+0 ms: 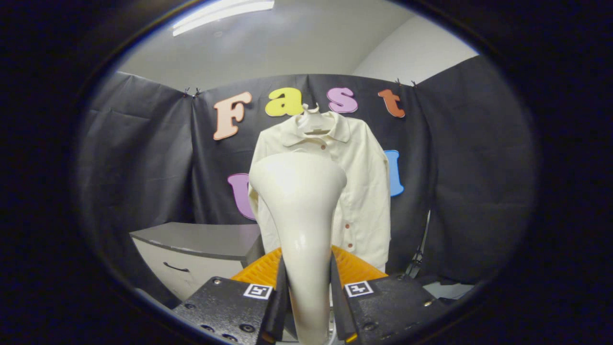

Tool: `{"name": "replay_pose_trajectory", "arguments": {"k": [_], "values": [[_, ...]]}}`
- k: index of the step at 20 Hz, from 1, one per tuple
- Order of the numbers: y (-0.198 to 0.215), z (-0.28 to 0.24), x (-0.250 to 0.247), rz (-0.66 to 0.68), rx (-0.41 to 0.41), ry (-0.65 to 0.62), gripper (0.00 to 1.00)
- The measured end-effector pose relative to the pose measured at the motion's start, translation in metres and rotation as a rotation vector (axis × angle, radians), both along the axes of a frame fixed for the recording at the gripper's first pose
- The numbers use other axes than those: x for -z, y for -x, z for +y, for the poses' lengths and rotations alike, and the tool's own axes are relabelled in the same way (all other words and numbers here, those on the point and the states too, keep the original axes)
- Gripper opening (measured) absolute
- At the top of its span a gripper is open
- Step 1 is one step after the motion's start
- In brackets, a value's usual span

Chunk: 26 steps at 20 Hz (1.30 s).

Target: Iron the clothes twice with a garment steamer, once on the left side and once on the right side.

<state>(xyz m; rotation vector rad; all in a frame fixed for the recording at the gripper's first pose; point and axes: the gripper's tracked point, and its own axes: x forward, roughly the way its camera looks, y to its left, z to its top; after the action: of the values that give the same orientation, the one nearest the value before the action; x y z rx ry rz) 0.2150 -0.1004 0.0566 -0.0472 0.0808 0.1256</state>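
Behind gripper-clamped point(306, 297) steamer point(299, 201), shirt's point(364, 191) left half hidden

Cream steamer point(299, 201), cream shirt point(364, 191) with reddish buttons, orange ribbed basket point(357, 268), grey cabinet point(201, 239).

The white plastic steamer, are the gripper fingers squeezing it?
Touching: the gripper view shows both fingers pressed against the white plastic steamer's handle, no gap either side.

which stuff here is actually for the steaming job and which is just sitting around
For the job:
- garment steamer, its handle clamped between the fingers of the gripper
- cream shirt on a hanger, hanging beyond the steamer head against the booth wall

Just sitting around:
- grey cabinet with a drawer, beside the shirt
- orange ribbed item behind the fingers
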Motion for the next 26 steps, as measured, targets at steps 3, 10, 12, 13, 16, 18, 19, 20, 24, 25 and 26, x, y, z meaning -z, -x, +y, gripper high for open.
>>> {"name": "replay_pose_trajectory", "arguments": {"k": [3, 10, 12, 13, 16, 18, 19, 20, 24, 25, 26], "values": [[0.014, 0.036, -0.010, -0.038, -0.015, 0.012, 0.41], [0.026, 0.097, 0.024, -0.001, -0.012, 0.073, 0.41], [0.027, 0.107, 0.031, -0.008, -0.005, 0.048, 0.41], [0.025, 0.115, 0.035, -0.004, -0.010, 0.016, 0.41], [0.023, 0.138, 0.050, 0.012, -0.044, -0.001, 0.41], [0.022, 0.141, 0.057, 0.016, -0.035, 0.012, 0.41], [0.024, 0.146, 0.058, 0.012, -0.039, 0.007, 0.41], [0.025, 0.153, 0.058, 0.012, -0.056, -0.003, 0.41], [0.038, 0.172, 0.043, -0.032, -0.090, -0.012, 0.41], [0.044, 0.177, 0.041, -0.044, -0.098, -0.002, 0.41], [0.049, 0.182, 0.038, -0.057, -0.105, 0.007, 0.41]]}}
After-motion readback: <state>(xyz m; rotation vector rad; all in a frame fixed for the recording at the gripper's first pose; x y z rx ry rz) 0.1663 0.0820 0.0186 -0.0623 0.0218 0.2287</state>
